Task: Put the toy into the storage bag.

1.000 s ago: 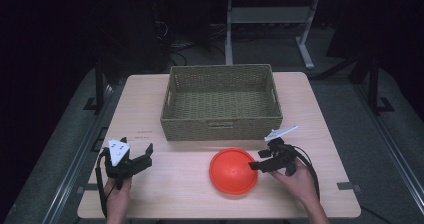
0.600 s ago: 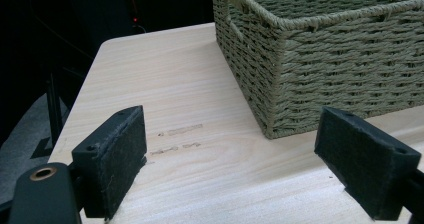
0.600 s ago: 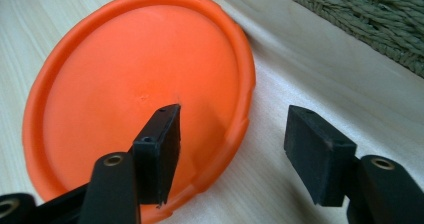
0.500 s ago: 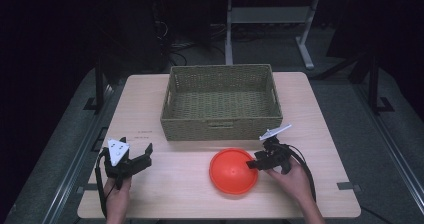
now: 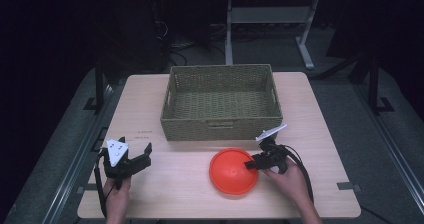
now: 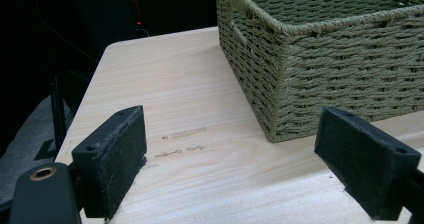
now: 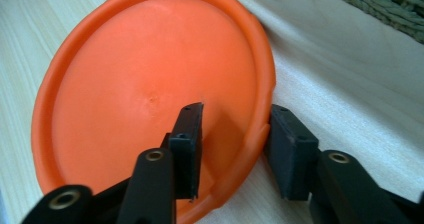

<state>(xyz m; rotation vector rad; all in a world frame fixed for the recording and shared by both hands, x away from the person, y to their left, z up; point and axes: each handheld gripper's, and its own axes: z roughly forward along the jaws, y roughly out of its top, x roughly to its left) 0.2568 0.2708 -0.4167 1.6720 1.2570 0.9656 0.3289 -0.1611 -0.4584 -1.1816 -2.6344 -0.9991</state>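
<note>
An orange round plate [image 5: 231,171] lies on the wooden table [image 5: 170,194] in front of a woven basket [image 5: 222,129]. My right gripper [image 5: 250,165] is at the plate's right edge. In the right gripper view, the plate's [image 7: 150,94] rim stands between the jaws of my right gripper [image 7: 235,114]. One pad is over the plate's inside and the other is just outside the rim. The jaws have just been closing, and a gap remains on the inner side. My left gripper [image 5: 136,149] rests at the table's front left, open and empty [image 6: 232,121].
The empty basket [image 6: 325,84] takes up the table's middle and back. Bare tabletop lies between the two grippers and to the left of the basket. A dark floor with cables and a metal stand surrounds the table.
The right gripper's jaws have narrowed around the plate's right rim, and the gripper has edged slightly toward the plate. The left gripper and the plate stay where they were.
</note>
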